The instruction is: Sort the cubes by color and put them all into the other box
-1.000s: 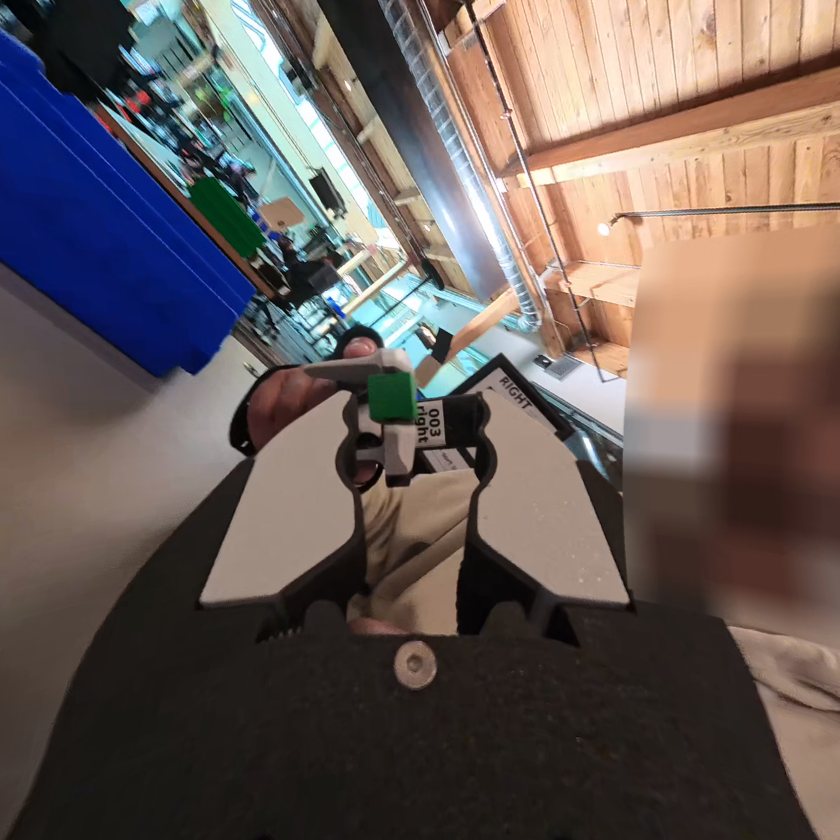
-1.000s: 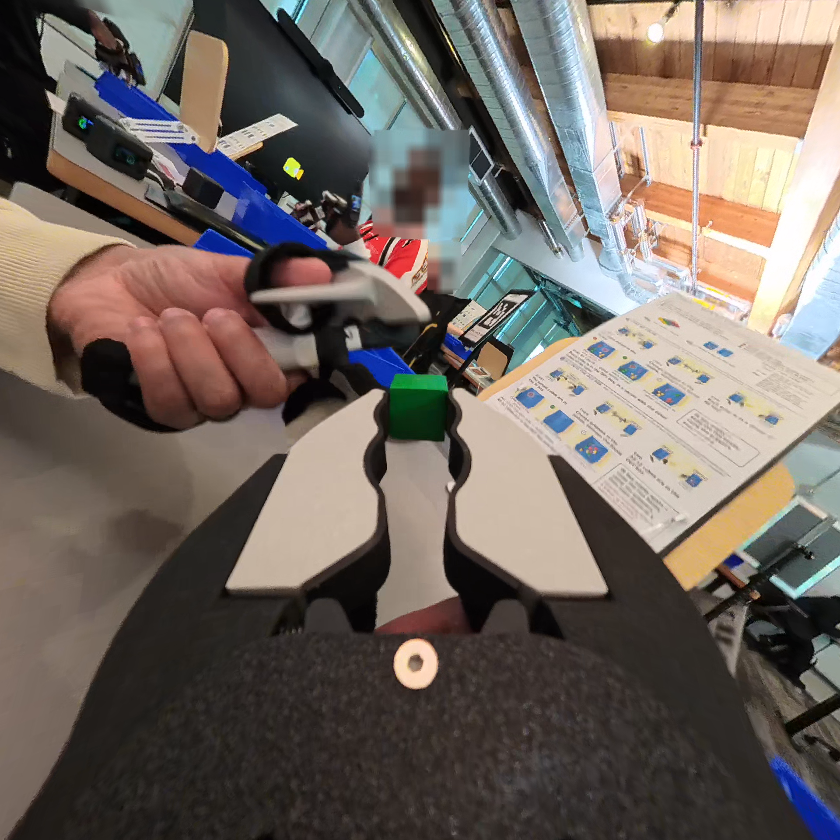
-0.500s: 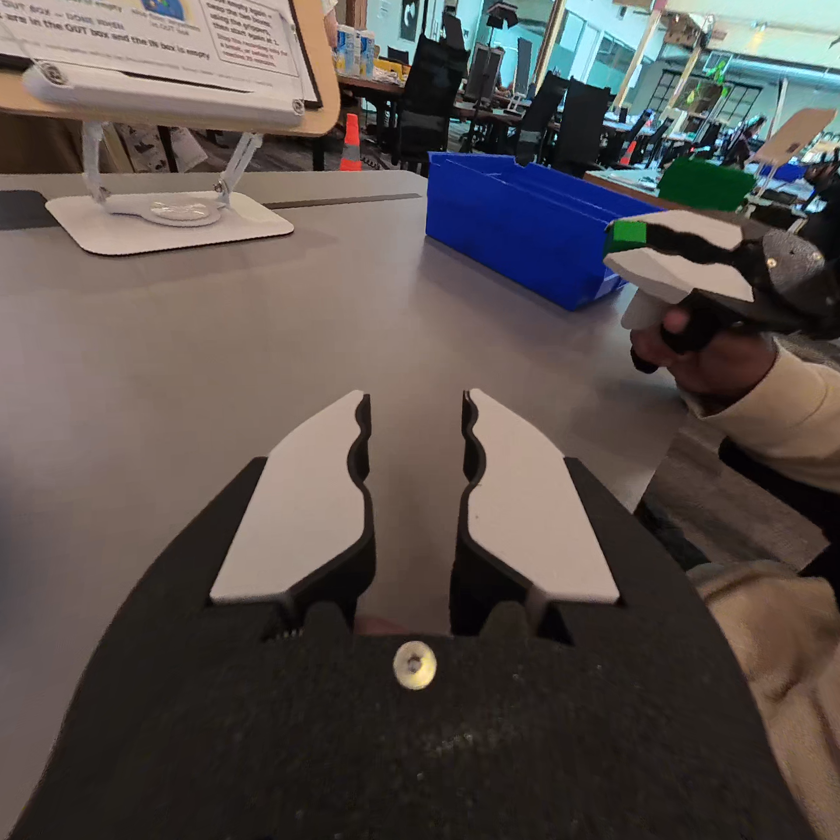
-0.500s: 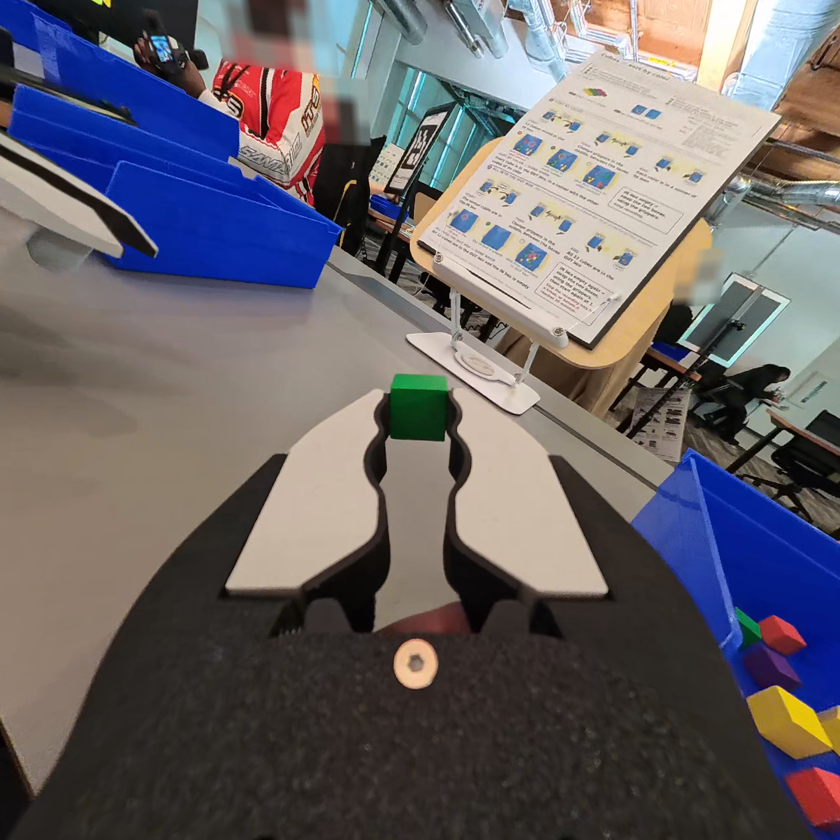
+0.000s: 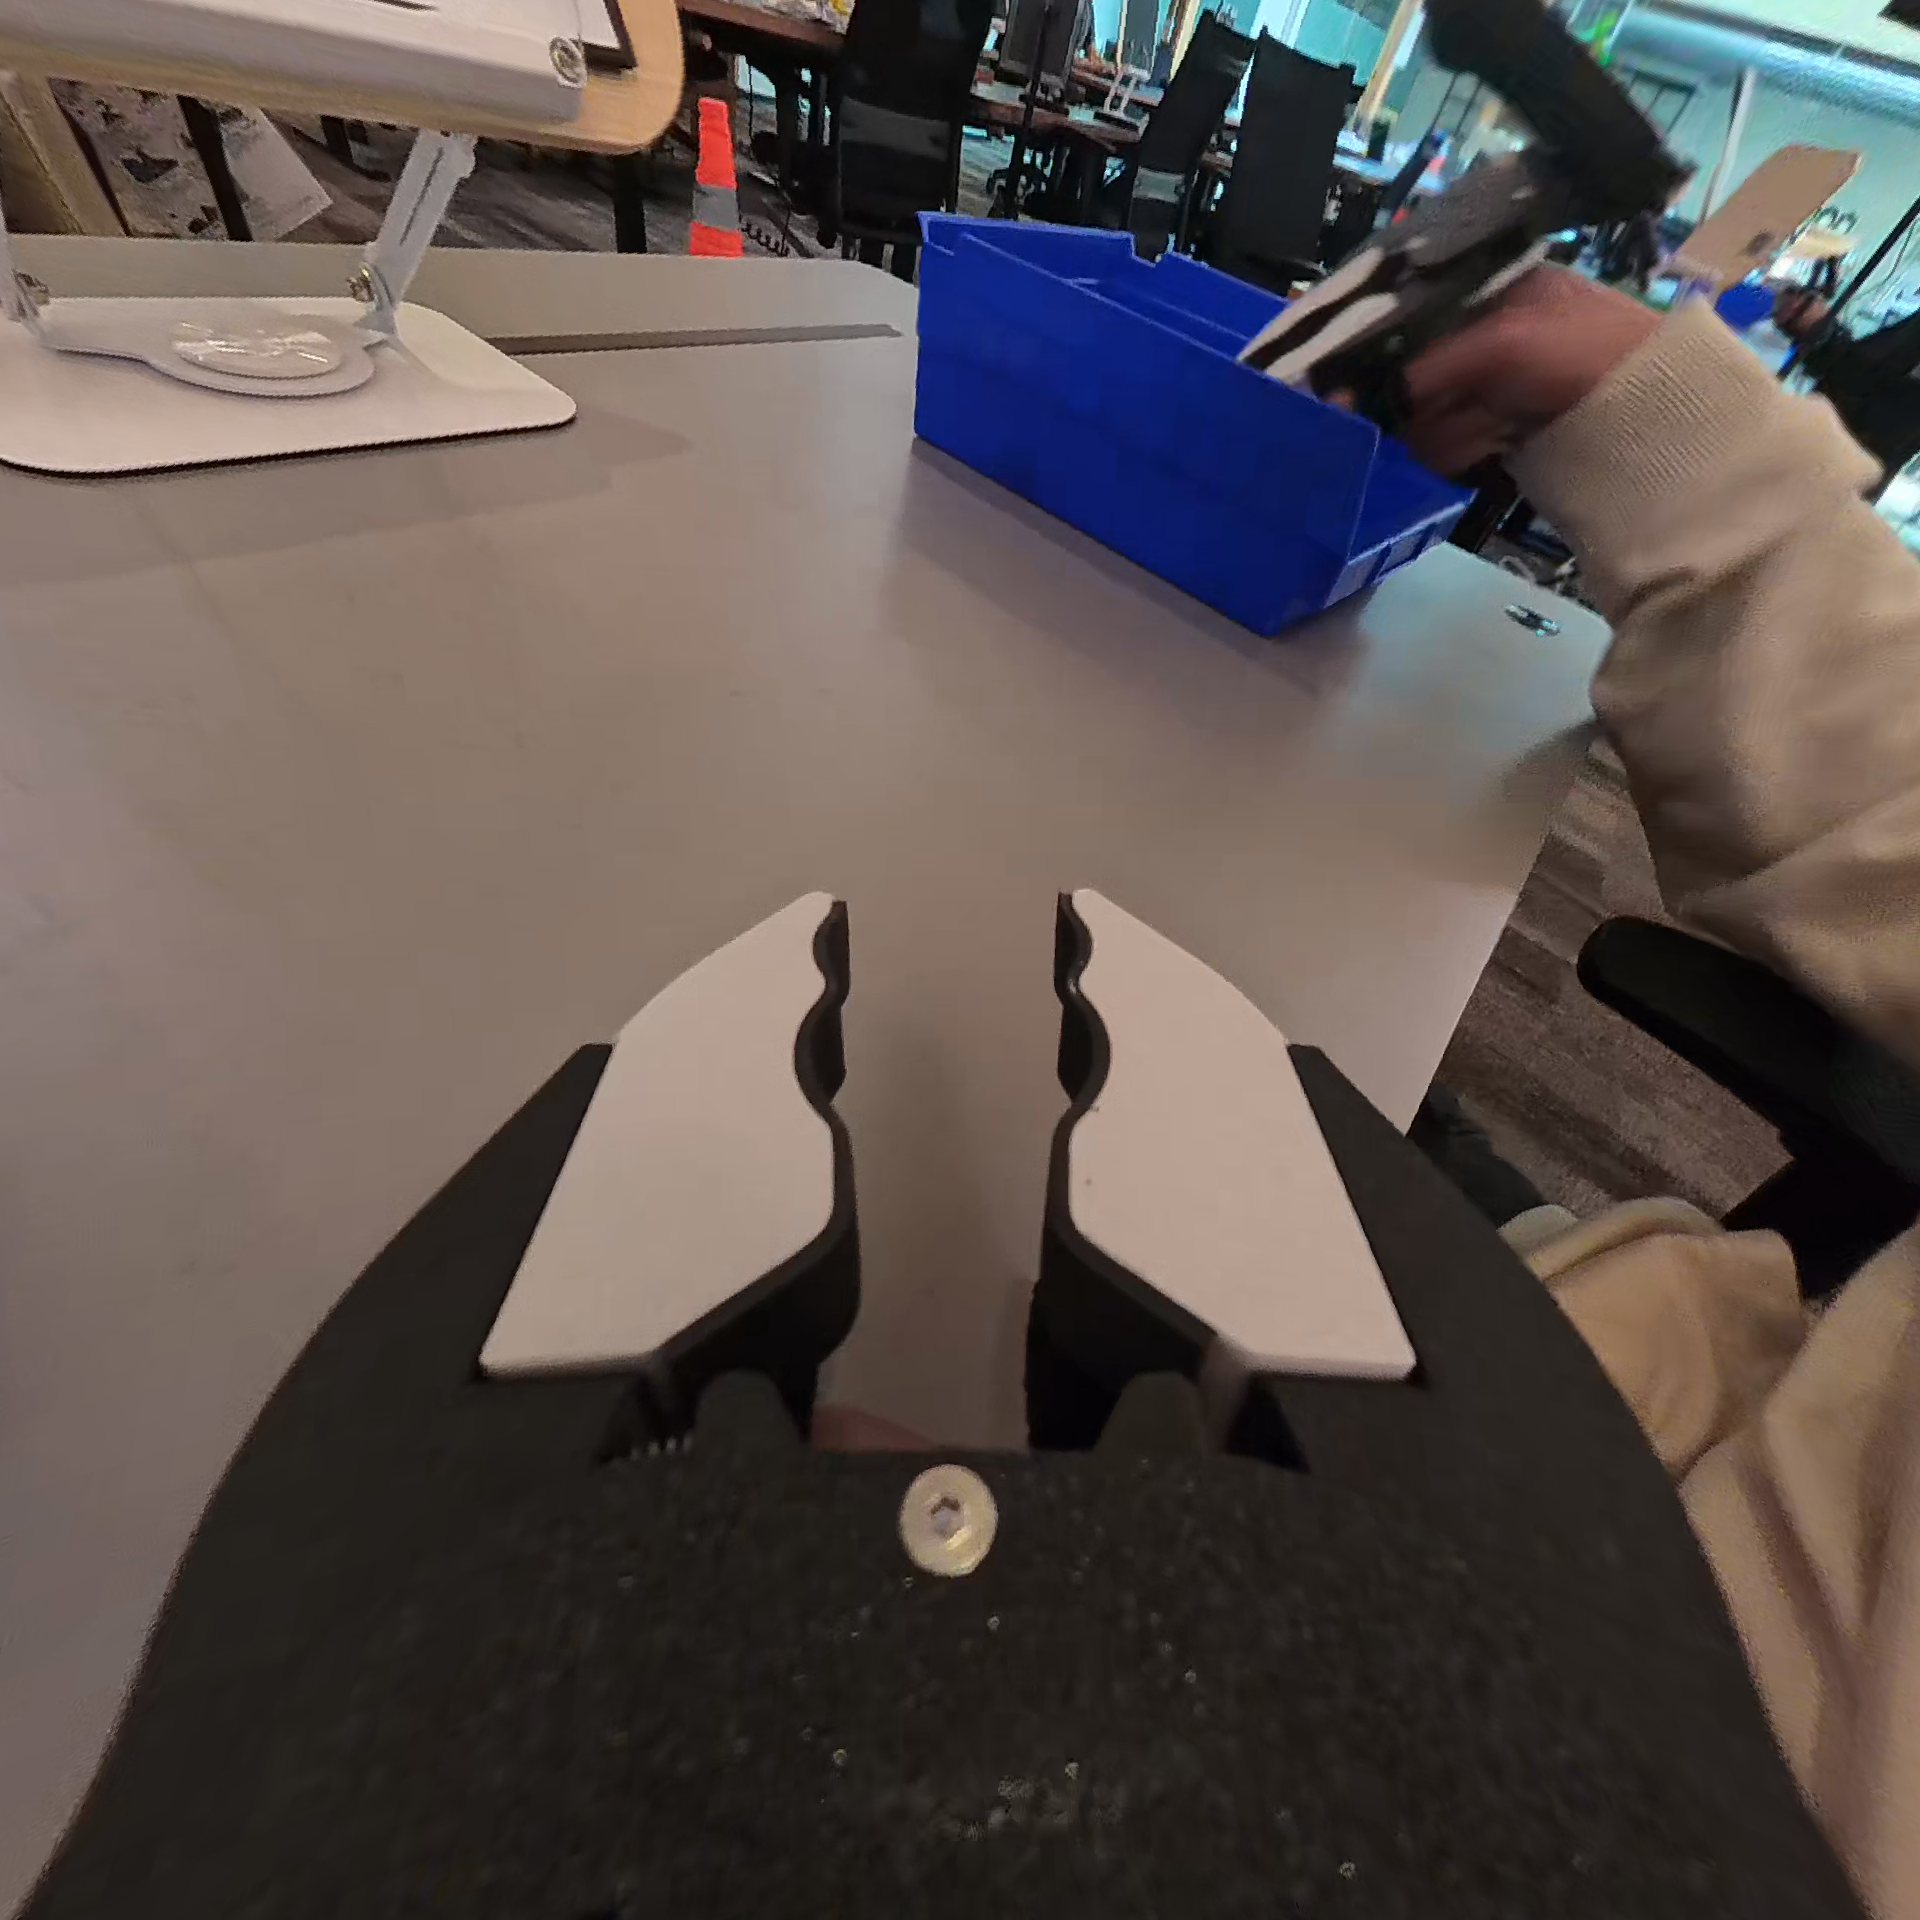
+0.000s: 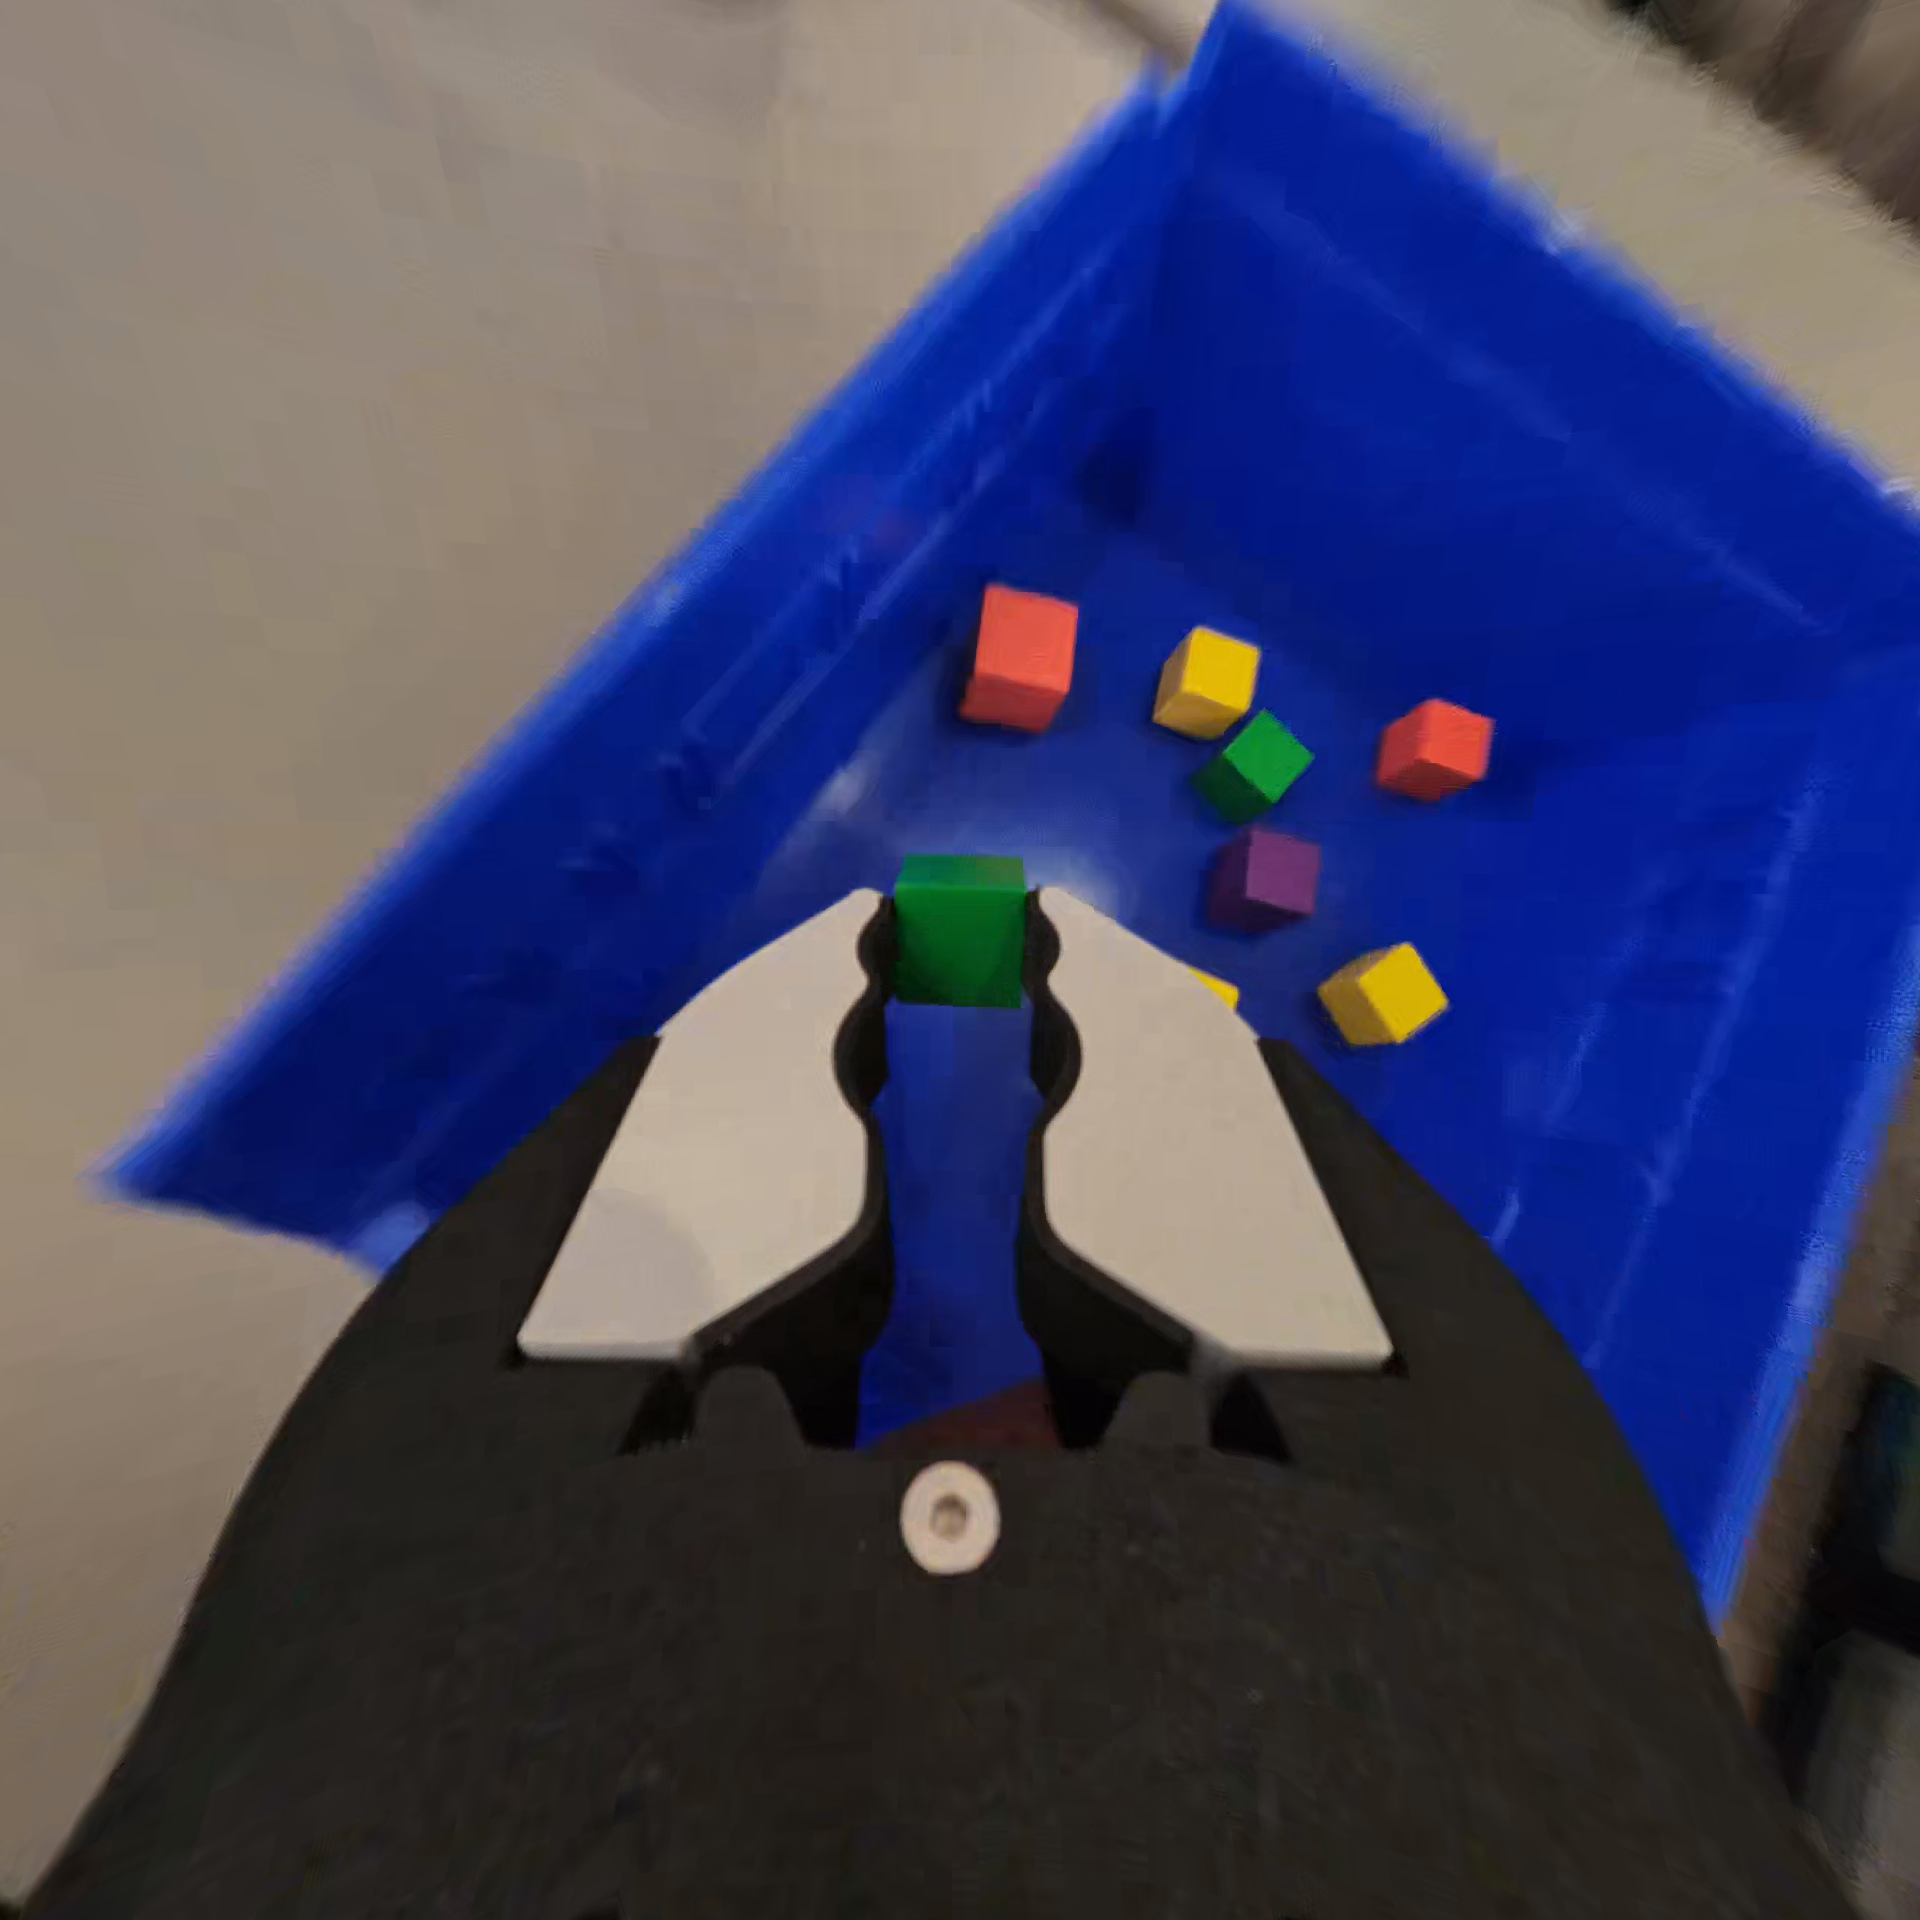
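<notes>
The green cube (image 6: 958, 930) is pinched between the tips of the right gripper (image 6: 961, 914), which has been swung from above the grey surface (image 5: 520, 727) to over the blue box (image 6: 1351, 436), tipped down into it. Loose red, yellow, green and purple cubes are seen on the box floor. The left gripper (image 5: 951, 914) is held with its fingers apart and nothing between them, low over the surface as half a second ago. The instruction stand (image 5: 260, 364) is now seen only in the left wrist view.

Left gripper (image 5: 951, 914): jaws parted, nothing between them, held low and level. Right gripper (image 6: 961, 902): tilted downward, jaws closed on a green cube (image 6: 958, 940) at the tips.
</notes>
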A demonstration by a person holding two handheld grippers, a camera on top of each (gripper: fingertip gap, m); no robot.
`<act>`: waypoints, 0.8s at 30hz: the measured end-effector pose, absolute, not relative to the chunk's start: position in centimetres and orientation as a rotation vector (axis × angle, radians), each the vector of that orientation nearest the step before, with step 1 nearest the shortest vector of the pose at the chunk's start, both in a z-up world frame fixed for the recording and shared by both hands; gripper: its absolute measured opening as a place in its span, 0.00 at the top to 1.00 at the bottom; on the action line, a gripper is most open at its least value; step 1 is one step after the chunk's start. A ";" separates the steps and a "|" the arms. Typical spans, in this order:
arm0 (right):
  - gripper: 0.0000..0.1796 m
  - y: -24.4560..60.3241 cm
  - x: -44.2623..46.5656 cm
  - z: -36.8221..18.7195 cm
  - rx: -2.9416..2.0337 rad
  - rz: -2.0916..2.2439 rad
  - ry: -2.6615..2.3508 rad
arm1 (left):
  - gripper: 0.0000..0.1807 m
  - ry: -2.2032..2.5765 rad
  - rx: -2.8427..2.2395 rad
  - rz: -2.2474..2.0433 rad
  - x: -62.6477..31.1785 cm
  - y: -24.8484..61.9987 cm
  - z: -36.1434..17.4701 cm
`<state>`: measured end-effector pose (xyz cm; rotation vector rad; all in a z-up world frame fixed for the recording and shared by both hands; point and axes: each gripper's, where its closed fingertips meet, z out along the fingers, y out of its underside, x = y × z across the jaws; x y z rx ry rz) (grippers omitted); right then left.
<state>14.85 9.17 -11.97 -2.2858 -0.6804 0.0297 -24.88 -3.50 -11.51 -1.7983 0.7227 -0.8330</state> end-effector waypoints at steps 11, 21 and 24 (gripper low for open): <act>0.75 10.2 15.7 -14.9 -2.543 -0.019 -0.872 | 0.79 0.780 -1.746 -0.675 -24.9 -4.8 -11.0; 0.83 -3.5 -3.4 -6.6 -1.621 0.521 -0.395 | 0.79 0.717 -1.803 -0.608 -26.4 -3.1 -11.6; 0.83 -5.1 -6.2 -8.8 -1.619 0.372 -0.564 | 0.79 0.740 -1.801 -0.608 -26.1 -2.9 -11.6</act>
